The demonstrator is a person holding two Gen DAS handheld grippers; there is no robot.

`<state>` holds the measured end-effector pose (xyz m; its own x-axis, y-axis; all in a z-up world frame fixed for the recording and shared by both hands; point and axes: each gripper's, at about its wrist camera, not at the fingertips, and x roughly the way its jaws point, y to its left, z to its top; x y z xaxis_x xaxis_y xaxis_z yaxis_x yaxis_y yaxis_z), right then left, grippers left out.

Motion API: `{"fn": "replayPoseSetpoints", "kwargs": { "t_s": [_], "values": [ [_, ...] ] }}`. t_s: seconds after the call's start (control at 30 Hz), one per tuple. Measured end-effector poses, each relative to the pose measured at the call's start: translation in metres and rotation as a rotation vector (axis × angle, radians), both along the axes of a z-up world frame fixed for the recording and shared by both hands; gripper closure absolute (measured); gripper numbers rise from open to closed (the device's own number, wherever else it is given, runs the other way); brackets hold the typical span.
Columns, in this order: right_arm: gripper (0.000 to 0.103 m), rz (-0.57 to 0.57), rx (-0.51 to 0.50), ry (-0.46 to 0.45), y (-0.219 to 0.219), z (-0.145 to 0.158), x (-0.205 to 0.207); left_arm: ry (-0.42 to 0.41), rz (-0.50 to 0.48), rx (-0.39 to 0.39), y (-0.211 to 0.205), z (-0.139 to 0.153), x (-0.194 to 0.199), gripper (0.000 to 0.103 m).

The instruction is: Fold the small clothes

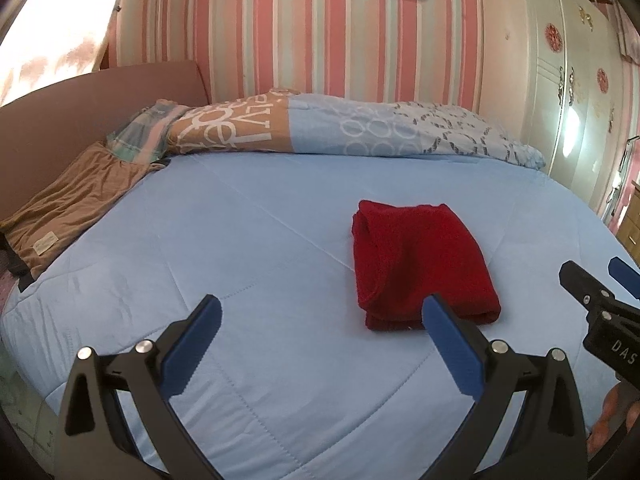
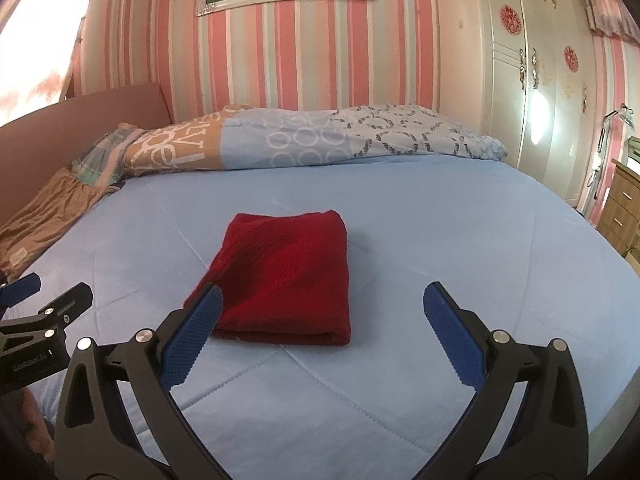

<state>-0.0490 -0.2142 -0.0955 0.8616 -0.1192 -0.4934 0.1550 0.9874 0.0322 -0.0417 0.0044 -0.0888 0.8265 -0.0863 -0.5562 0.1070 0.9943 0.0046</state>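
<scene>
Both claws, the left gripper and right gripper, were wide open and empty, so the folded red cloth at twelve o'clock on the blue bed cover probably just needed gentle patting flat.

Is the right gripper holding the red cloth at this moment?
No, the right gripper is open above the bed, and the folded red cloth lies free between and beyond its fingers.

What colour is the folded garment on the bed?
Dark red, seen best in the right wrist view.
</scene>
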Motion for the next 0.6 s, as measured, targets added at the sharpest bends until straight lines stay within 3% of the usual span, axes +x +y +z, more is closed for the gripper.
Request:
{"fn": "replayPoseSetpoints", "kwargs": {
  "t_s": [0.6],
  "values": [
    [0.003,0.000,0.001,-0.005,0.001,0.005,-0.001,-0.039,0.002,0.054,-0.005,0.011,-0.010,0.002]
  ]
}}
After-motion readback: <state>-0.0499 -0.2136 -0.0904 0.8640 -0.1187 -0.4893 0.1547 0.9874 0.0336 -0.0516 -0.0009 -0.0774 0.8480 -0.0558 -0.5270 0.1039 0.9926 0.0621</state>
